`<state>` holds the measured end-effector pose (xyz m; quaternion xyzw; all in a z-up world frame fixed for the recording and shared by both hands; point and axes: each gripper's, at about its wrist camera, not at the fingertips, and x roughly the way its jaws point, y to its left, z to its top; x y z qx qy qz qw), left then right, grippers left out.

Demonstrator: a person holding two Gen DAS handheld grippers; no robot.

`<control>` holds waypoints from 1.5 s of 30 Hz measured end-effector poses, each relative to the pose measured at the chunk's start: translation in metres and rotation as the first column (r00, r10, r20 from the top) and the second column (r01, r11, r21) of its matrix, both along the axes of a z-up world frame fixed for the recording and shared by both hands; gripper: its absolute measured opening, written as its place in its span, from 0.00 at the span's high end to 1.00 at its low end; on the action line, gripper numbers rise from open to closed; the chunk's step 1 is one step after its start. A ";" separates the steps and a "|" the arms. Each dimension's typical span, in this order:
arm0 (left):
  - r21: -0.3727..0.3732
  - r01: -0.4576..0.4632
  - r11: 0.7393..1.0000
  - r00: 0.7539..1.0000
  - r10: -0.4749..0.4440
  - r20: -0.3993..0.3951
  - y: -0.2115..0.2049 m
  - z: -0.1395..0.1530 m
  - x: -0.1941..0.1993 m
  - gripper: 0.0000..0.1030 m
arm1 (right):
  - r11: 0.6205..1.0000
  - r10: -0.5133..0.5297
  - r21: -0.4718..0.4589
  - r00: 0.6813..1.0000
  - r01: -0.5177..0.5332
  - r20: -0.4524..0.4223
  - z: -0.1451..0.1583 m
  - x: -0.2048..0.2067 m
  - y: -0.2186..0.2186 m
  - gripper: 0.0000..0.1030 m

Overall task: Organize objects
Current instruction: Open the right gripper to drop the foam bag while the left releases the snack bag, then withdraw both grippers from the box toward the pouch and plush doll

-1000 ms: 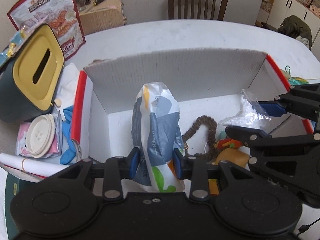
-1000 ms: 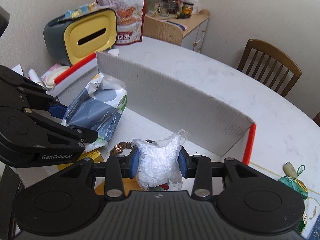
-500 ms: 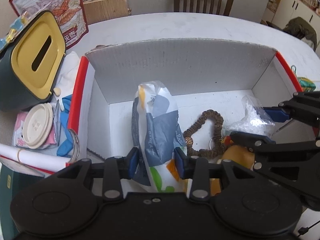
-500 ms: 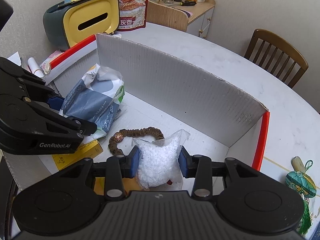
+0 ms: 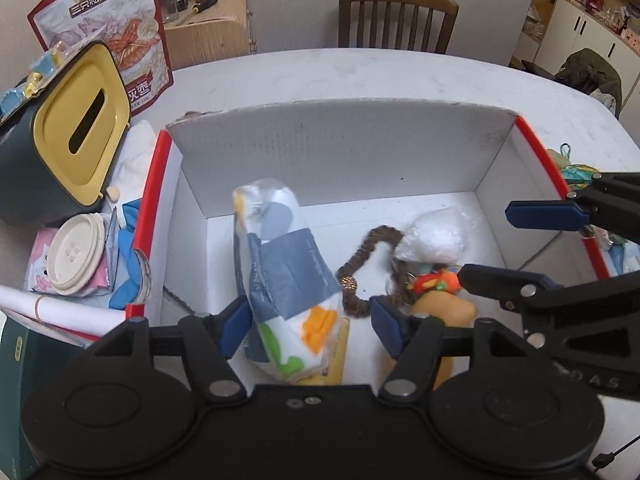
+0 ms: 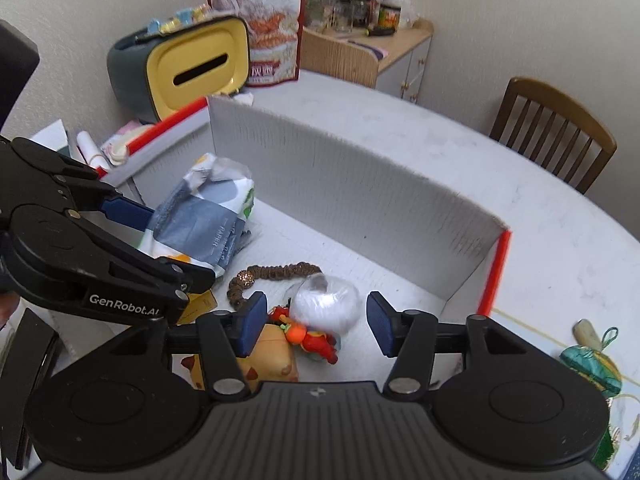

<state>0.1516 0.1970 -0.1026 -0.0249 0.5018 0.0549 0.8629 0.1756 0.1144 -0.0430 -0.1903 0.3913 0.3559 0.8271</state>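
Observation:
A white cardboard box with red edges lies open on the table. Inside it, a grey, white and orange tissue pack rests on the floor between the pads of my left gripper. The jaws are opening and the right pad stands clear of the pack. A clear bag of white granules sits on an orange-red toy, just ahead of my right gripper. Its jaws are opening too, and neither pad touches the bag. A brown beaded bracelet lies between the two items.
A green tissue box with a yellow lid, a snack bag and a cream round lid crowd the table left of the box. A teal tasselled ornament lies to the right. A wooden chair stands behind the table.
Both grippers have spread their jaws. The tissue pack and the bag of granules were let go and now rest inside the box.

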 end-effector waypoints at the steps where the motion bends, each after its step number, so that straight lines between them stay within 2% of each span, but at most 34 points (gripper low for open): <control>1: -0.003 -0.001 1.000 1.000 0.001 0.005 -0.001 0.002 -0.002 0.33 | 1.000 -0.001 0.011 1.000 0.001 -0.002 0.003 -0.001 -0.003 0.47; 6: 0.002 -0.001 1.000 0.999 0.001 0.041 -0.006 0.013 -0.011 0.28 | 0.999 0.013 0.048 1.000 -0.014 0.005 0.015 -0.008 -0.017 0.41; 17: 0.004 0.015 1.000 0.989 -0.015 0.150 -0.029 0.050 -0.038 0.20 | 0.986 0.004 0.166 1.000 -0.008 0.027 0.052 -0.026 -0.056 0.40; 20: 0.001 0.023 1.000 0.983 -0.023 0.180 -0.038 0.061 -0.044 0.19 | 0.980 -0.001 0.198 1.000 -0.004 0.022 0.061 -0.029 -0.068 0.37; 27: -0.025 0.027 0.999 0.971 -0.020 0.240 -0.057 0.082 -0.055 0.15 | 0.967 -0.010 0.254 0.999 0.000 0.040 0.081 -0.039 -0.096 0.37; 30: -0.027 0.031 0.999 0.966 -0.023 0.256 -0.067 0.087 -0.058 0.14 | 0.959 -0.013 0.285 0.999 0.003 0.033 0.088 -0.042 -0.110 0.31; 40: 0.005 0.052 0.999 0.948 -0.051 0.315 -0.114 0.100 -0.061 0.03 | 0.949 -0.024 0.317 0.996 -0.005 0.086 0.104 -0.050 -0.160 0.24; 45: 0.024 0.076 0.997 0.940 -0.080 0.333 -0.145 0.102 -0.056 0.01 | 0.944 -0.036 0.330 0.994 0.000 0.103 0.107 -0.051 -0.191 0.20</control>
